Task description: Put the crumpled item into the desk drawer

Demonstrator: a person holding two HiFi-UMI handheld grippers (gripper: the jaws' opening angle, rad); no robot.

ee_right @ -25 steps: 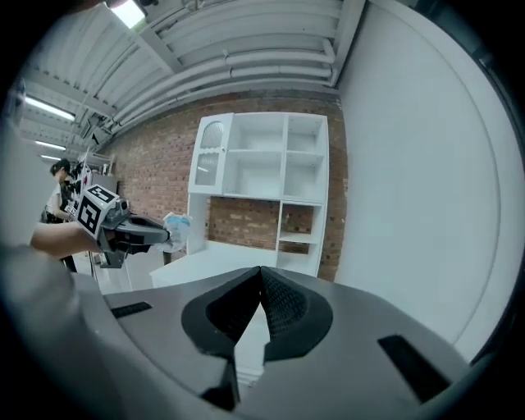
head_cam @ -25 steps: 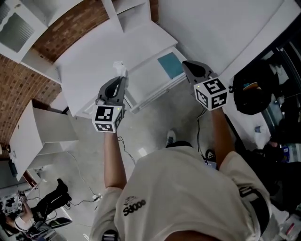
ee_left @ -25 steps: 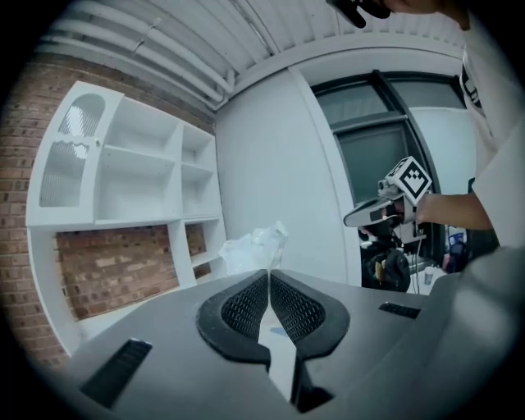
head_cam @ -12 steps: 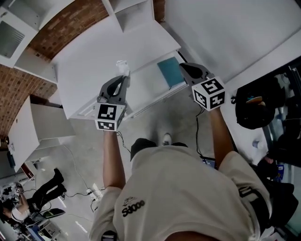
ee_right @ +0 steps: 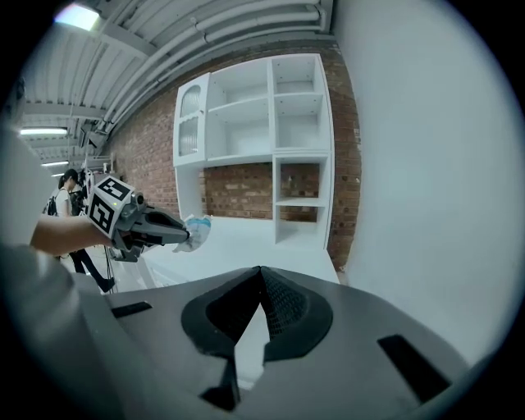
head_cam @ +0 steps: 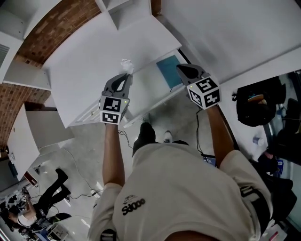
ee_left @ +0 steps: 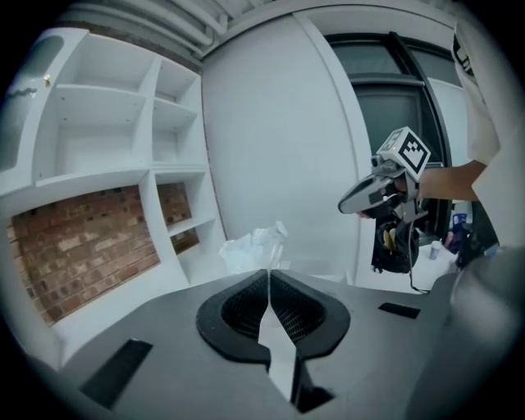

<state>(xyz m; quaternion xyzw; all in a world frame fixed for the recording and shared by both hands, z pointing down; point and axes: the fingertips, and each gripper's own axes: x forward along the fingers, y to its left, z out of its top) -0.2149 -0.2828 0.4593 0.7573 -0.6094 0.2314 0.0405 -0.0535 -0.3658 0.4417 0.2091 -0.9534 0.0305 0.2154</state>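
The crumpled item point(head_cam: 126, 65) is a white, slightly translucent wad. My left gripper point(head_cam: 126, 75) is shut on it, just above the front part of the white desk point(head_cam: 89, 52). In the left gripper view the wad point(ee_left: 253, 246) sticks up from the closed jaw tips of the left gripper point(ee_left: 268, 271). The desk drawer point(head_cam: 146, 85) stands pulled out, with a teal flat thing point(head_cam: 167, 70) at its right end. My right gripper point(head_cam: 180, 68) hovers by that right end, shut and empty. The right gripper view shows the right gripper point(ee_right: 261, 269) closed and the left gripper point(ee_right: 174, 232) carrying the wad point(ee_right: 195, 230).
A white shelf unit point(head_cam: 126, 12) against a brick wall point(head_cam: 61, 28) stands behind the desk. A white cabinet point(head_cam: 28, 136) is at the left, a black bag point(head_cam: 256, 101) at the right. Cables lie on the floor point(head_cam: 94, 155). A person point(head_cam: 47, 197) is at the lower left.
The left gripper keeps its hold on the wad and has edged slightly toward the drawer. The person's foot has stepped forward under the drawer. The right gripper has barely moved.
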